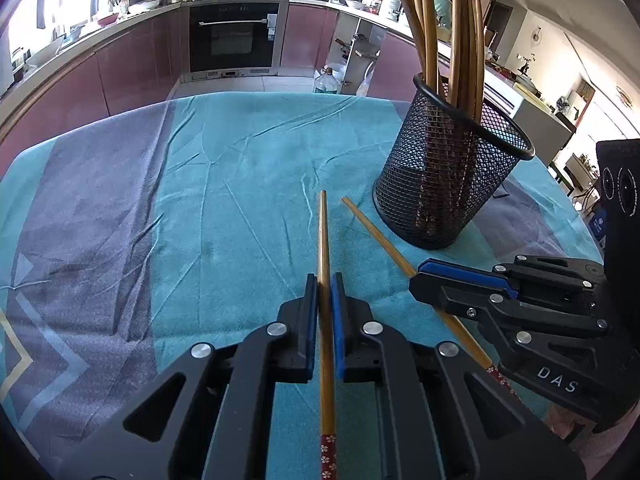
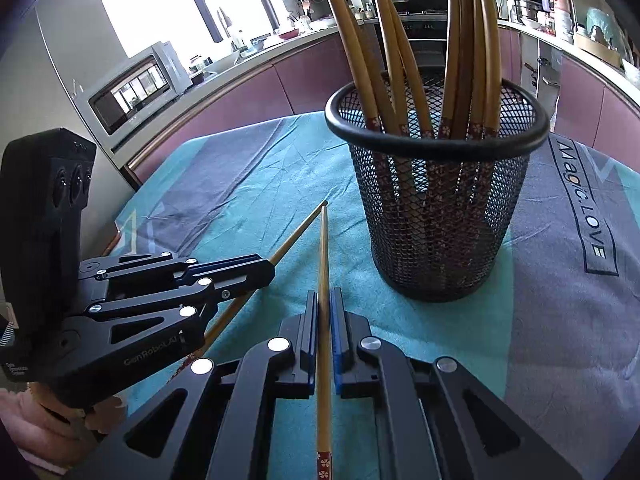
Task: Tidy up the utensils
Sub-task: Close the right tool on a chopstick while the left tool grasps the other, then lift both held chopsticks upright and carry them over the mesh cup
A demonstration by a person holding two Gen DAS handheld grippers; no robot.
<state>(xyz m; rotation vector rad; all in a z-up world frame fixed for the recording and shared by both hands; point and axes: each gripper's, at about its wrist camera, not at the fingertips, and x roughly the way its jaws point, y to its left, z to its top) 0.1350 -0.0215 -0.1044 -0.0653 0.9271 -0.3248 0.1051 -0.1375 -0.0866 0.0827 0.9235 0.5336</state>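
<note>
My left gripper is shut on a bamboo chopstick that points forward over the teal cloth. My right gripper is shut on a second bamboo chopstick. Each shows in the other view: the right gripper with its chopstick, the left gripper with its chopstick. The two tips nearly meet. A black mesh cup holding several chopsticks stands upright just ahead and right; it also shows in the right wrist view.
The table is covered by a teal and grey cloth with "Magic. LOVE" printed at the right. Kitchen counters, an oven and a microwave lie beyond the table edge.
</note>
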